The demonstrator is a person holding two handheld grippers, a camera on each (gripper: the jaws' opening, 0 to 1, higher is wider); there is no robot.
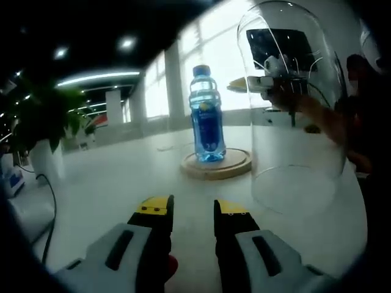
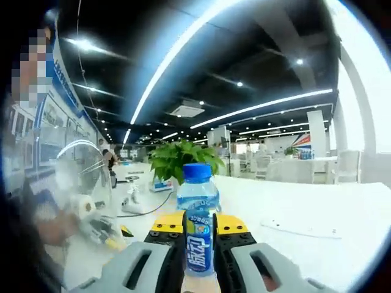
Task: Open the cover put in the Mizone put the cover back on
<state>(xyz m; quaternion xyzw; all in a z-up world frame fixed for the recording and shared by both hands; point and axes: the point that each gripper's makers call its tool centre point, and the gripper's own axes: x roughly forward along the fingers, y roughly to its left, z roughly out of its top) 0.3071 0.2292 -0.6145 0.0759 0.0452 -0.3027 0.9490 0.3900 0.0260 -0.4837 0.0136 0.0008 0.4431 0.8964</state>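
On the wooden base (image 1: 215, 165) the Mizone (image 1: 206, 116) stands upright, right tongs (image 2: 199, 227) clamped on it; left tongs (image 1: 193, 207) hang open, empty. Cover (image 1: 293, 104) waits alongside on the table (image 1: 110, 183). Release gently, back straight out, then lower cover squarely.

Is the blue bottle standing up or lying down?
Standing up. The bottle stands straight on the round wooden base, cap on top. The glass cover is off, beside it.

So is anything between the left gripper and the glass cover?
Nothing visible. Only bare white table lies between the open left gripper and the glass dome cover, beside the wooden base holding the Mizone bottle.
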